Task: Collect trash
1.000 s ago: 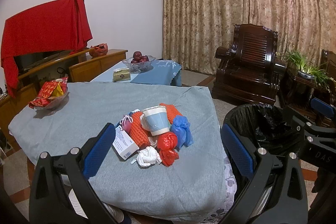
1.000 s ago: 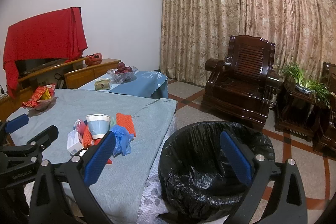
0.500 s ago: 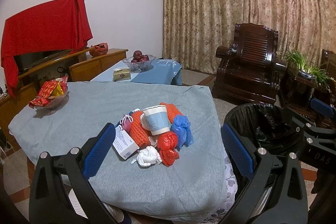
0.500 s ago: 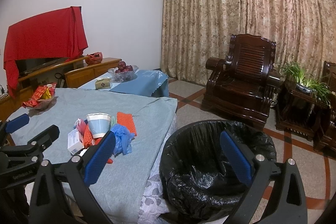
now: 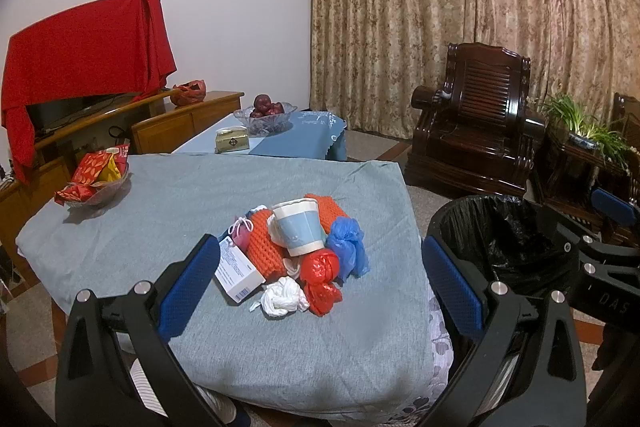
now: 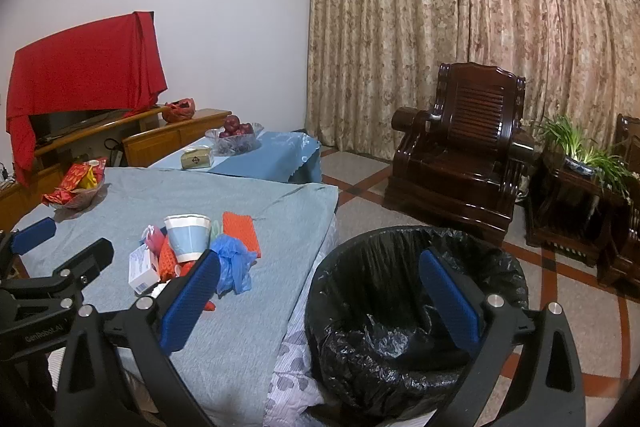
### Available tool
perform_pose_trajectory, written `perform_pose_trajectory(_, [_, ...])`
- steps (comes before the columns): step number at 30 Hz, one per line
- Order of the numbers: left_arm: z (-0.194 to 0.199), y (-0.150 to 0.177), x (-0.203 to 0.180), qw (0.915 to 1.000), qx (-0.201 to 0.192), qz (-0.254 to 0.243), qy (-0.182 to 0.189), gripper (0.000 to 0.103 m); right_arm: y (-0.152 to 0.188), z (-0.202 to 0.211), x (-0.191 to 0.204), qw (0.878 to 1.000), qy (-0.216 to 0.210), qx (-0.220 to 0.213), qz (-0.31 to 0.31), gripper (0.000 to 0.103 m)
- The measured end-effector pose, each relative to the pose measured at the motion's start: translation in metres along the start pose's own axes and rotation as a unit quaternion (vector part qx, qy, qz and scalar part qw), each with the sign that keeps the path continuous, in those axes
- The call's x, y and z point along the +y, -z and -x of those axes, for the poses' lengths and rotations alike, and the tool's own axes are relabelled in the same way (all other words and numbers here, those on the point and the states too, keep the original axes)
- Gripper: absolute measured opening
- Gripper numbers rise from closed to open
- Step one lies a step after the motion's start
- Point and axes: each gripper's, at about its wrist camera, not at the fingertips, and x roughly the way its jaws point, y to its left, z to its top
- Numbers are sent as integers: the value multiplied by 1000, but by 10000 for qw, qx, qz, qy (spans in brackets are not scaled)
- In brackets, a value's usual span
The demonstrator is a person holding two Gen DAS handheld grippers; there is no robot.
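A heap of trash lies on the grey-blue tablecloth (image 5: 168, 211): a blue paper cup (image 5: 299, 227), orange foam nets (image 5: 262, 247), a blue plastic bag (image 5: 347, 245), a red bag (image 5: 320, 277), a white crumpled wad (image 5: 282, 301) and a small white box (image 5: 238, 273). The cup (image 6: 187, 237) and blue bag (image 6: 234, 265) also show in the right wrist view. A black-lined bin (image 6: 416, 311) stands on the floor right of the table. My left gripper (image 5: 318, 291) is open, just short of the heap. My right gripper (image 6: 320, 301) is open above the bin's near rim.
A glass bowl of red snack packets (image 5: 94, 179) sits at the table's far left. Behind are a blue-covered low table with a fruit bowl (image 5: 266, 113), a wooden cabinet with a red-draped TV (image 5: 84, 51), a dark wooden armchair (image 5: 476, 131) and a potted plant (image 5: 584, 127).
Both views have shifted only slightly; the right gripper's view has drifted a little. Nothing on the table has moved and both grippers remain open.
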Motion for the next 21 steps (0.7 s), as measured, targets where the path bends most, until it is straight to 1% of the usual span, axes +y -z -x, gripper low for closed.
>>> perform_pose_trajectory(21, [-5, 3, 2, 10000, 23, 1, 3, 98, 2, -2, 1, 10000, -5, 17, -4, 97])
